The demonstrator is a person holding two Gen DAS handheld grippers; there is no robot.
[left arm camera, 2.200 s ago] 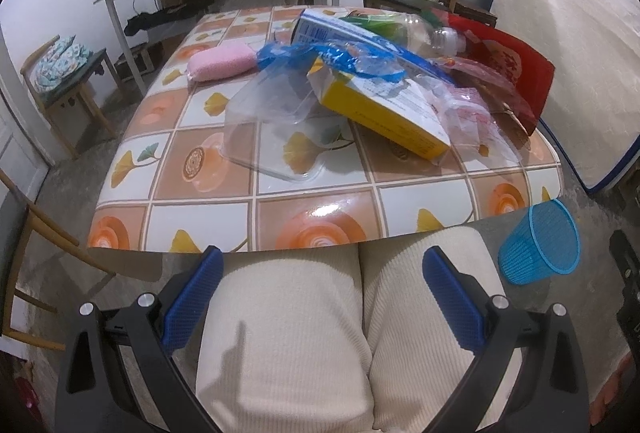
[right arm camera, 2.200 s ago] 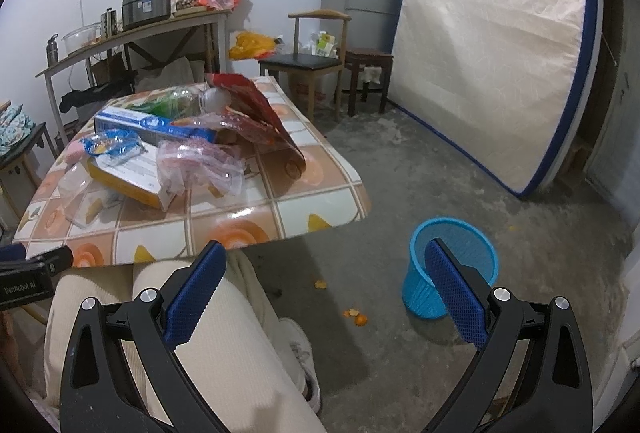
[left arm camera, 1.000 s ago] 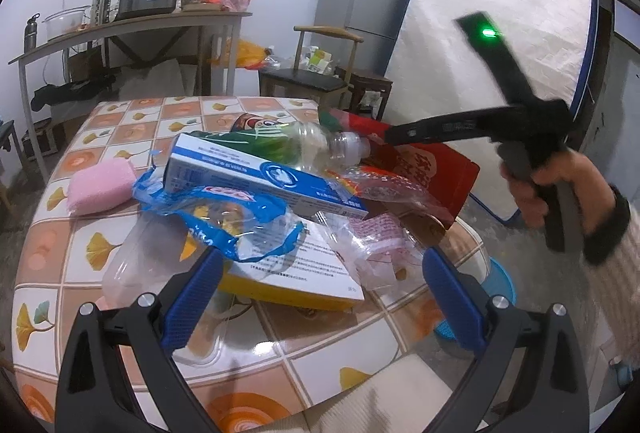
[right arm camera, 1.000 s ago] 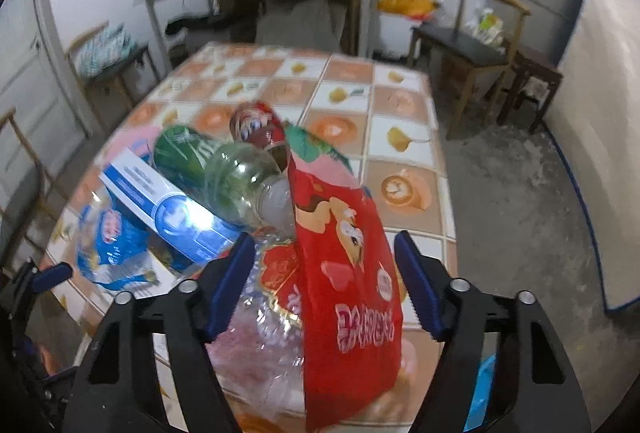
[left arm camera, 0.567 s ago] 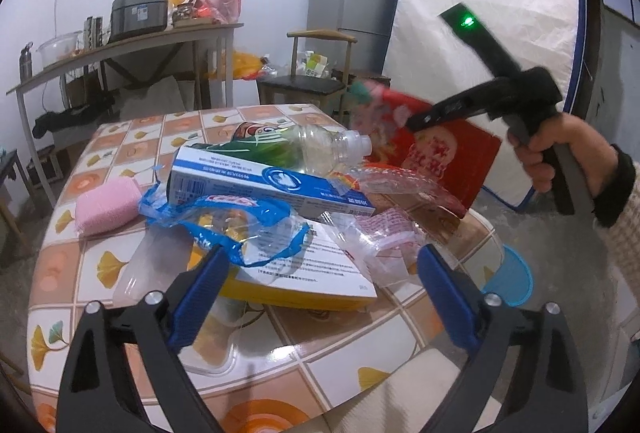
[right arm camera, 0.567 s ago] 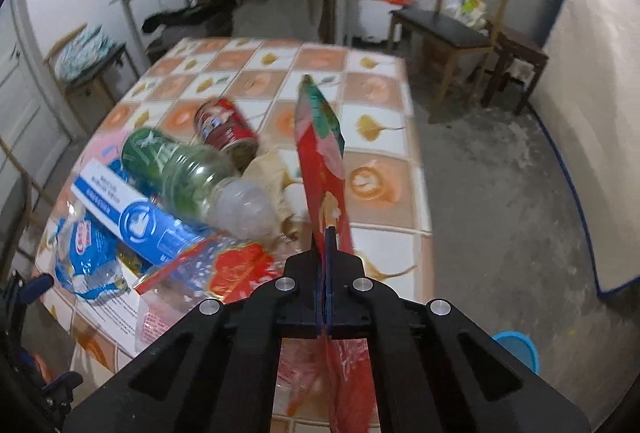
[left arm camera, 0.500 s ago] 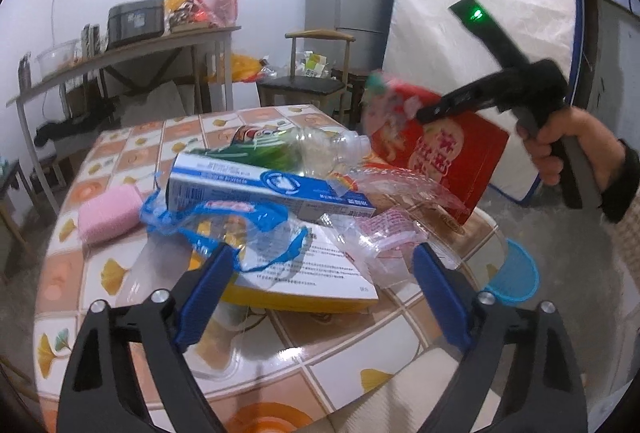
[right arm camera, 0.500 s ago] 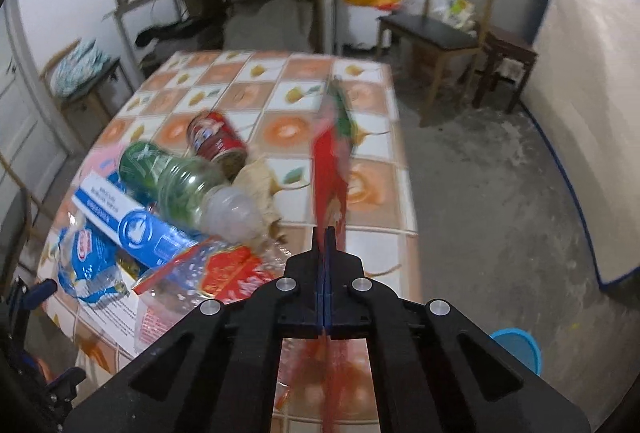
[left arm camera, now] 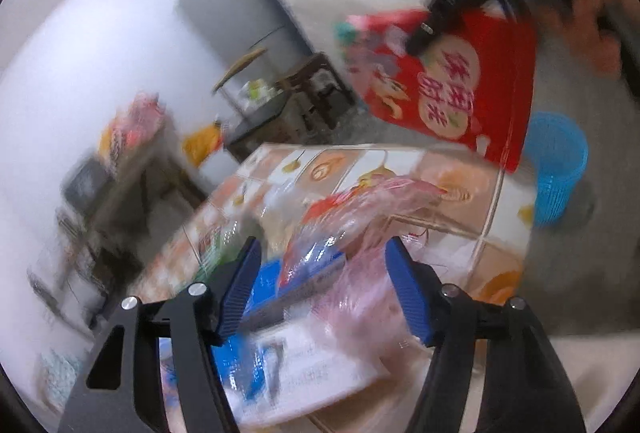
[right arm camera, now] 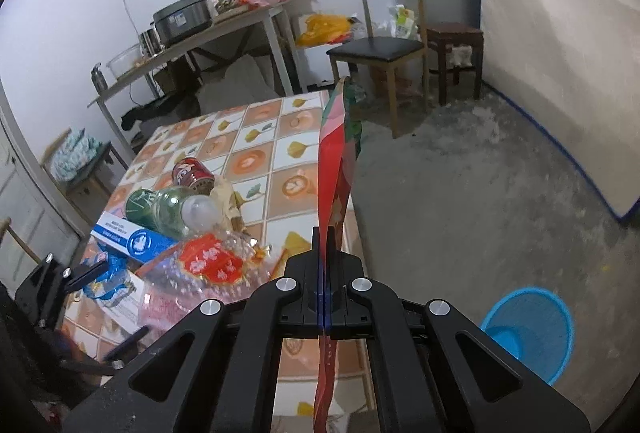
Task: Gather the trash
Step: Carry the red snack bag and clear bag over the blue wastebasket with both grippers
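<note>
Red snack bag lifted off the worktop, clamped in the right tongs.
Blue bin on the floor, near right, holding no visible trash. Left tongs half-wide, just been narrowing, straddling crumpled clear wrappers among bottle, can and carton.
</note>
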